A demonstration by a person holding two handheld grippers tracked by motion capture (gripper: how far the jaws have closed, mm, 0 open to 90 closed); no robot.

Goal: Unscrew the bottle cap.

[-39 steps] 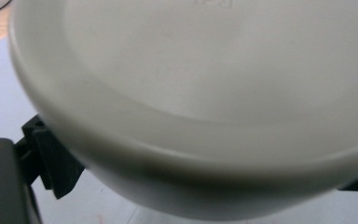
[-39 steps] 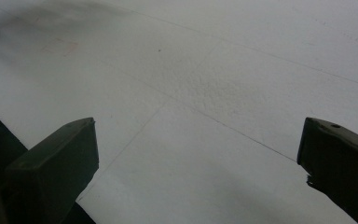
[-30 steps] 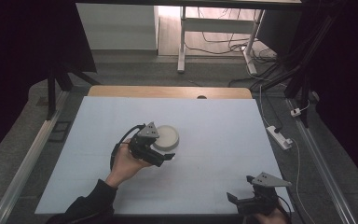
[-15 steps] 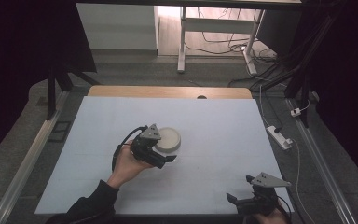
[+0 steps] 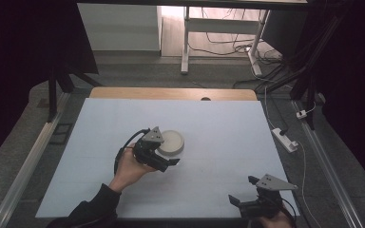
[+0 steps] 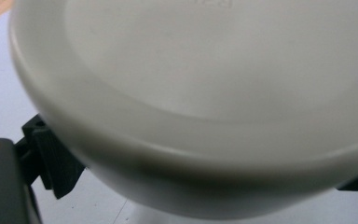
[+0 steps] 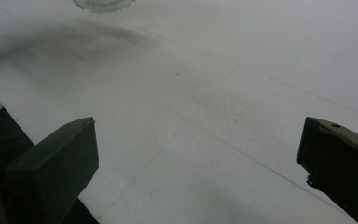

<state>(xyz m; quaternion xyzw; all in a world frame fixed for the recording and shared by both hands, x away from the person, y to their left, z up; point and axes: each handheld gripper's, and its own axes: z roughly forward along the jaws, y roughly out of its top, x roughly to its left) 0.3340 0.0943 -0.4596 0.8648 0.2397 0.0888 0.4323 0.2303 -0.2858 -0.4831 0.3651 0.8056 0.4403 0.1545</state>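
A round white lidded container (image 5: 172, 139) stands on the white table sheet (image 5: 228, 128), left of centre. My left gripper (image 5: 168, 152) is at its near-left side, held by a hand with a dark sleeve. In the left gripper view the container (image 6: 205, 93) is very close, its lid overhanging the two jaws, which stand wide apart on either side of its body; the left gripper (image 6: 209, 179) looks open around it. My right gripper (image 5: 242, 190) rests open at the front right edge, nothing between its fingers (image 7: 198, 140). A bit of the container (image 7: 103, 4) shows far off.
A wooden strip (image 5: 171, 93) runs along the table's far edge. Metal rails flank the table. A white power strip (image 5: 285, 139) and cables lie on the floor to the right. A white desk frame (image 5: 186, 42) stands beyond.
The left gripper has edged forward and right, closing in around the container. The container and the right gripper have hardly moved.
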